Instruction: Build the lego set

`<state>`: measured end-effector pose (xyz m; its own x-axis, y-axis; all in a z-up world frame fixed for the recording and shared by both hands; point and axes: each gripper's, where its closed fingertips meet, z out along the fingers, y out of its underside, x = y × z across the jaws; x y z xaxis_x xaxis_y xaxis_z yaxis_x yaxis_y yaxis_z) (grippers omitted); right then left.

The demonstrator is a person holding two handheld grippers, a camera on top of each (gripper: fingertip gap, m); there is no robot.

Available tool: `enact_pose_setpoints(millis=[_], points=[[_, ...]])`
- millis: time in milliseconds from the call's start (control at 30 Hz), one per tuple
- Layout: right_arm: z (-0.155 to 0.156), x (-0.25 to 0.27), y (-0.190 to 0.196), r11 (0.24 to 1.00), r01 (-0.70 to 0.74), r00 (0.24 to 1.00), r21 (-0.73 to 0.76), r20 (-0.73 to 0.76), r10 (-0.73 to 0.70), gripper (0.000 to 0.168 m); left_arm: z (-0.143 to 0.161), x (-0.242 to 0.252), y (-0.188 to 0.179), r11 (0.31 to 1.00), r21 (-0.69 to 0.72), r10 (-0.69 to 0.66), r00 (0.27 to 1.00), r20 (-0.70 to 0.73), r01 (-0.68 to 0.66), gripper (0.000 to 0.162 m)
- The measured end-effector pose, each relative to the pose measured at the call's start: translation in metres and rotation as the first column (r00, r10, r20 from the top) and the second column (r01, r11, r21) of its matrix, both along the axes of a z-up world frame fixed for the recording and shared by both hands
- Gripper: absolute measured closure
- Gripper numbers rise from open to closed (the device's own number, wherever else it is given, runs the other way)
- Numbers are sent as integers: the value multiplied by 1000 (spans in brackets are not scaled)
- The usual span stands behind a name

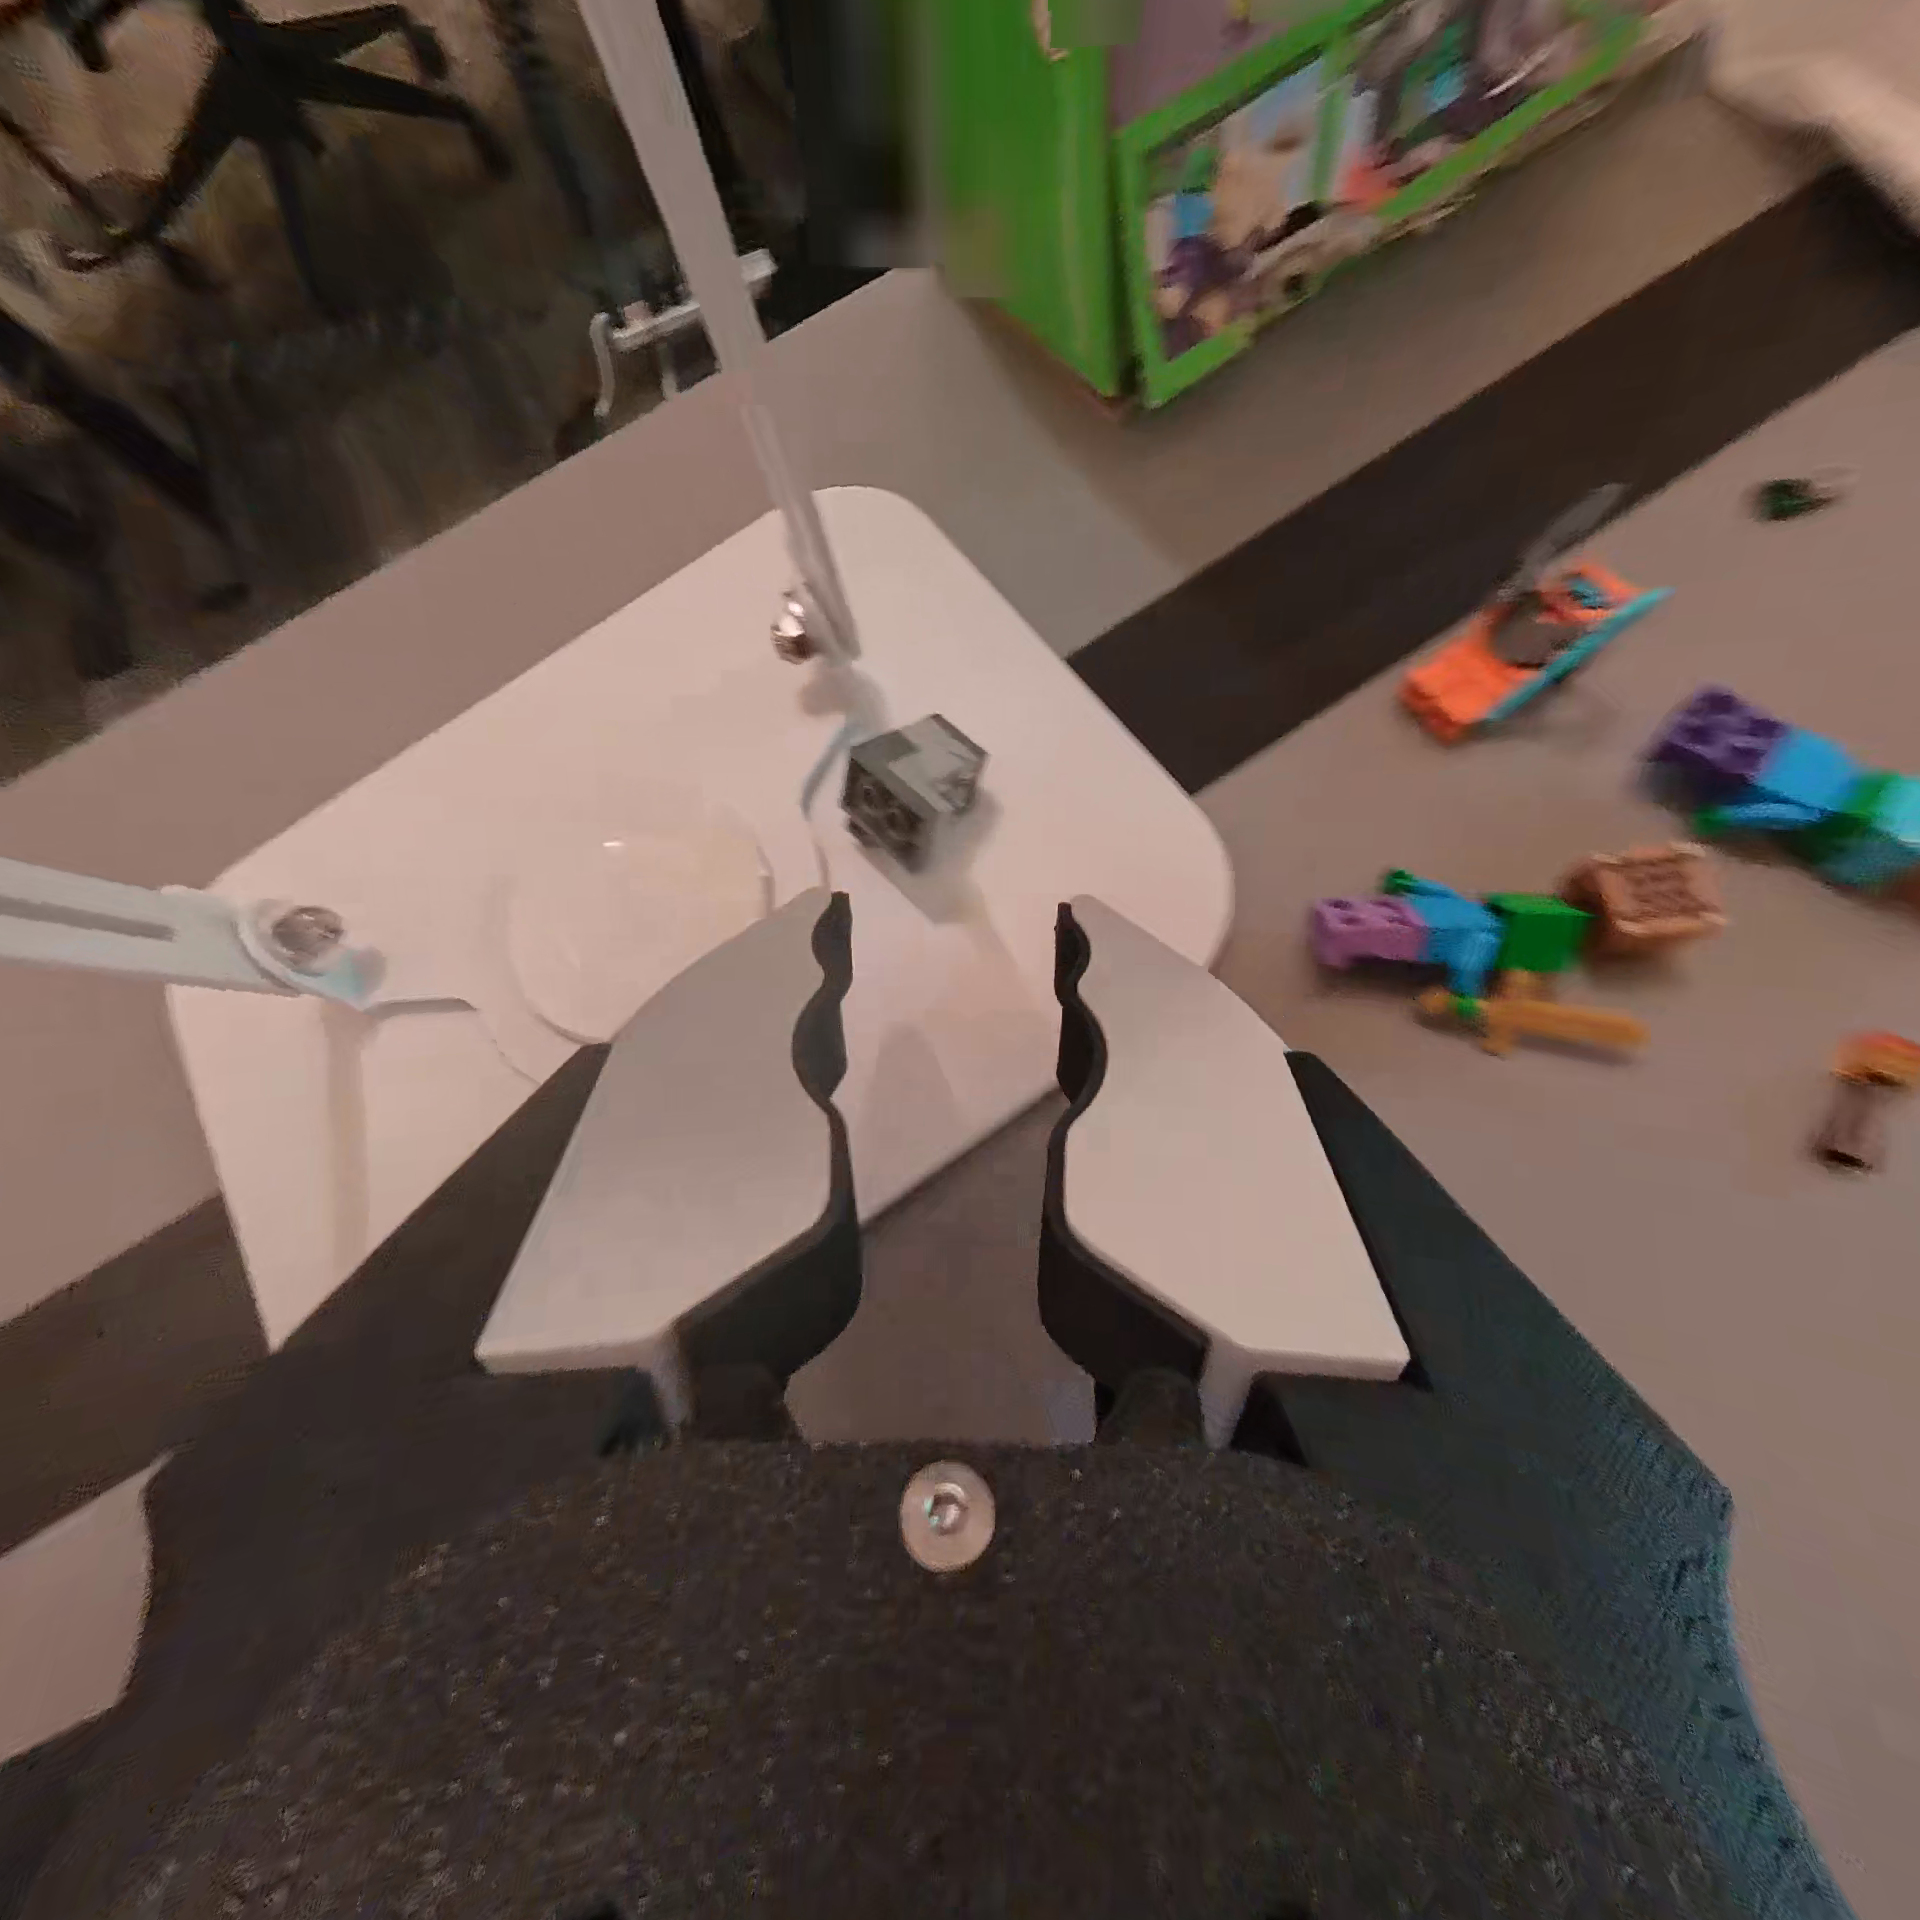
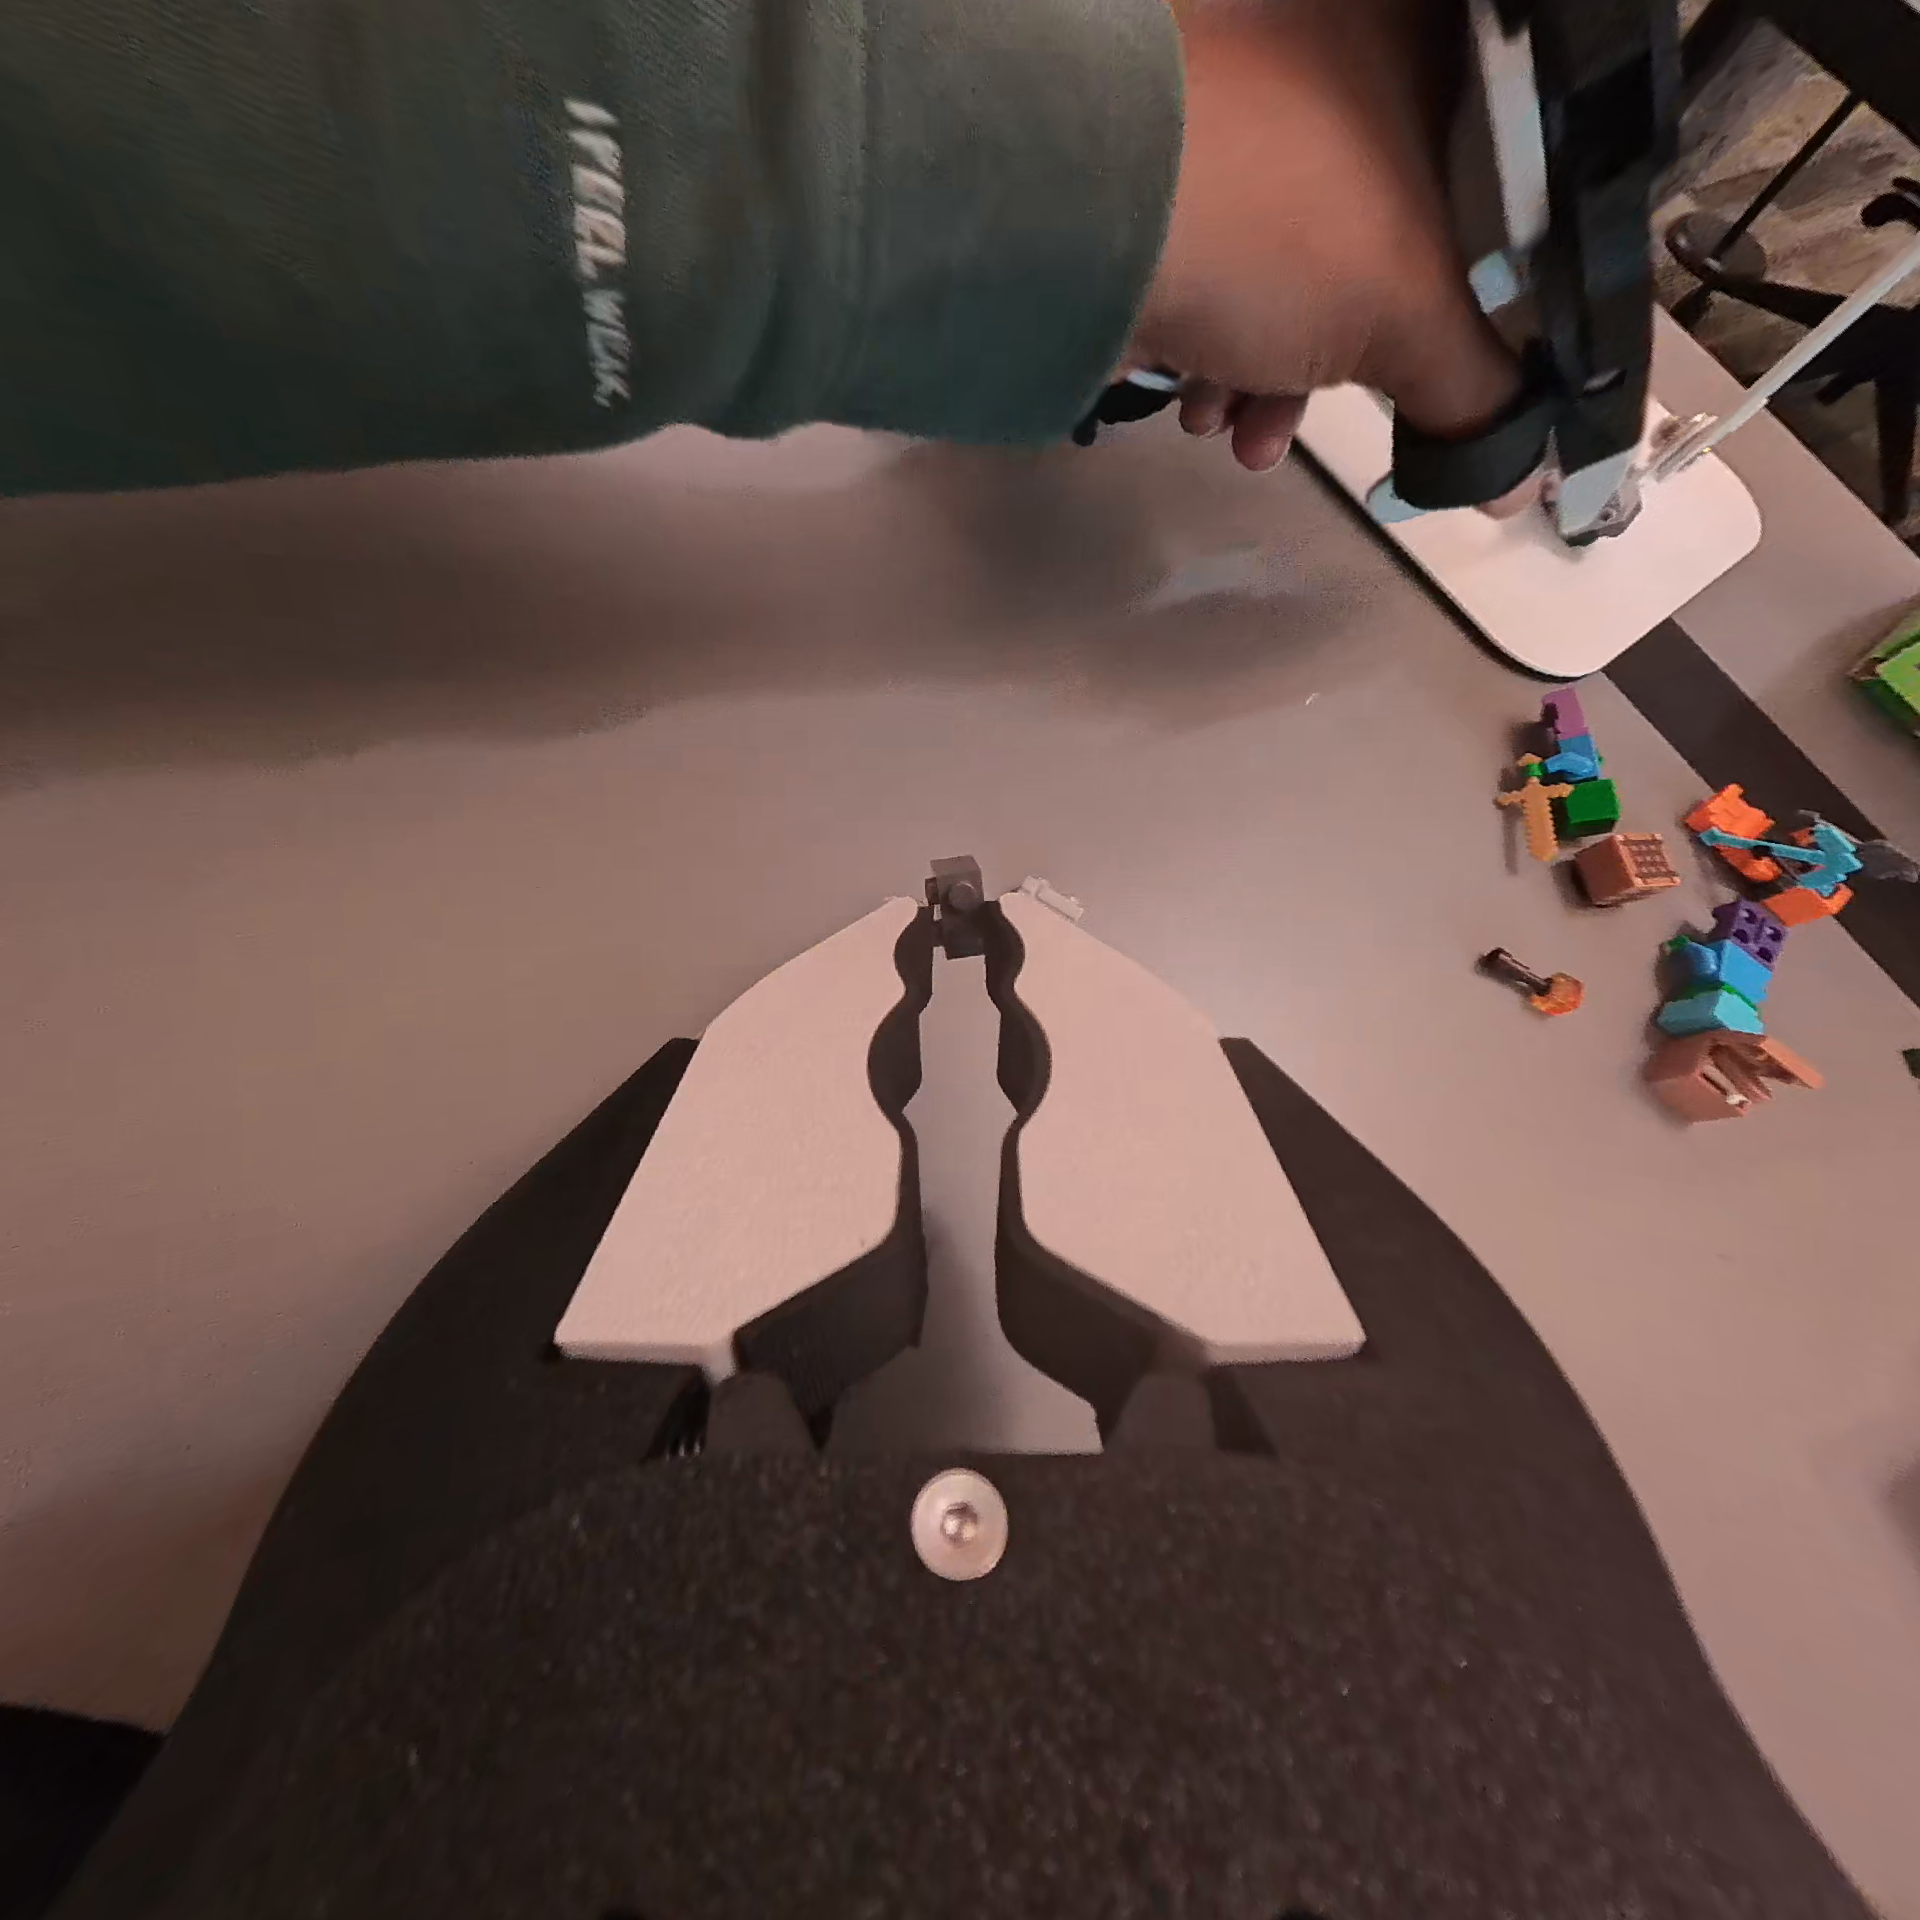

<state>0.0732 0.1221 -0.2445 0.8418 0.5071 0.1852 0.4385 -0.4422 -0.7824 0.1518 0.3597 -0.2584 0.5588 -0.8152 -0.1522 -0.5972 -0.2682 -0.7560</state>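
Grey table point(image 2: 520, 790) — left jaws wide, right jaws pinching grey brick point(image 2: 956, 902).

Colours across the table and bricks

Grey tabletop point(image 2: 623, 727) with a dark stripe point(image 1: 1455, 540); white base plate point(image 1: 623, 831); dark grey brick point(image 1: 912, 774); bright green box point(image 1: 1049, 208); purple, blue and green figure point(image 1: 1455, 930); orange-and-teal piece point(image 1: 1507, 665); dark green sleeve point(image 2: 416, 208).

Both wrist cameras look down along their tongs – sharing the white base point(image 1: 1091, 665) point(image 2: 1621, 592).
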Motion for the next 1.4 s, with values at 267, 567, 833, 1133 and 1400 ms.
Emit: enact_pose_setpoints(millis=[267, 567, 833, 1133, 1400], points=[[6, 0, 0, 1000, 6, 1000, 20, -11, -6, 159, -19, 13, 25, 995, 101, 20, 994, -105, -9, 130], [8, 2, 1, 999, 16, 1000, 32, -16, -16, 159, -14, 18, 21, 983, 179, -28, 994, -103, 46, 150], [32, 18, 8, 987, 99, 988, 125, -133, -82, 159, 42, 8, -74, 961, 161, -254, 944, 209, 223, 151], [87, 17, 2, 920, 98, 962, 380, -273, 11, 159, 97, -68, -187, 901, -41, -349, 777, 523, 432, 152], [101, -33, -10, 910, -43, 939, 413, -294, 178, 159, 84, -120, -232, 883, -197, -200, 720, 664, 427, 152]])
